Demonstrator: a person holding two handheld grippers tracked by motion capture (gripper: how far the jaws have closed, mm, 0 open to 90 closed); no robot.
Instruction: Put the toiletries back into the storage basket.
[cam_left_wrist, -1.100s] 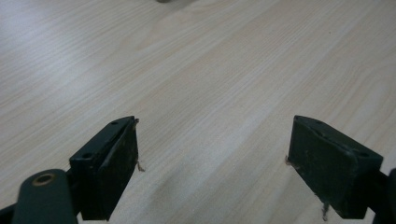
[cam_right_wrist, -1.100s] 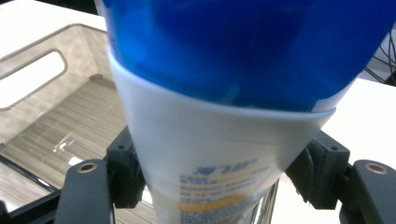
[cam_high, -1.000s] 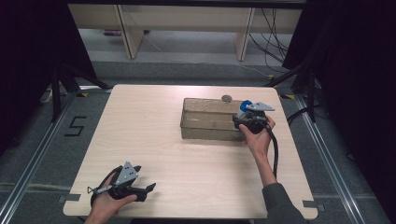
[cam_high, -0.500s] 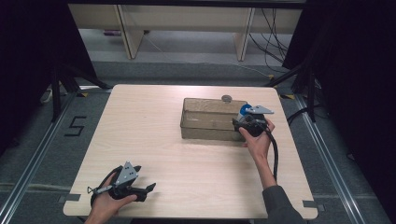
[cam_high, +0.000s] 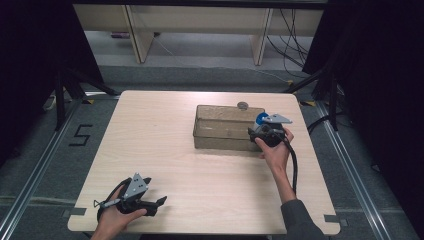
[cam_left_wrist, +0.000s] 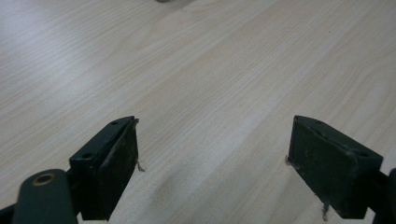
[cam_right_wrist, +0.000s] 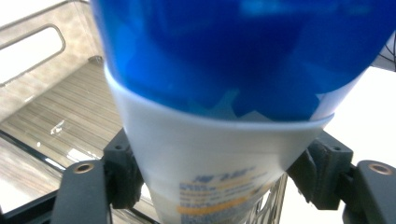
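The pale wooden table (cam_high: 200, 150) carries a clear plastic bin (cam_high: 225, 127) toward its far right. At the bin's right end, the right gripper (cam_high: 270, 131) pinches a blue-and-white tube (cam_right_wrist: 224, 116) (label blurred) between its jaws. The left gripper (cam_high: 145, 202) rests near the front edge, jaws spread.

High view above table (cam_high: 150, 150); gripper views close, perhaps sharing the bin (cam_high: 225, 127).

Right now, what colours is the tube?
Blue above white, clearest in the right gripper view: tube.
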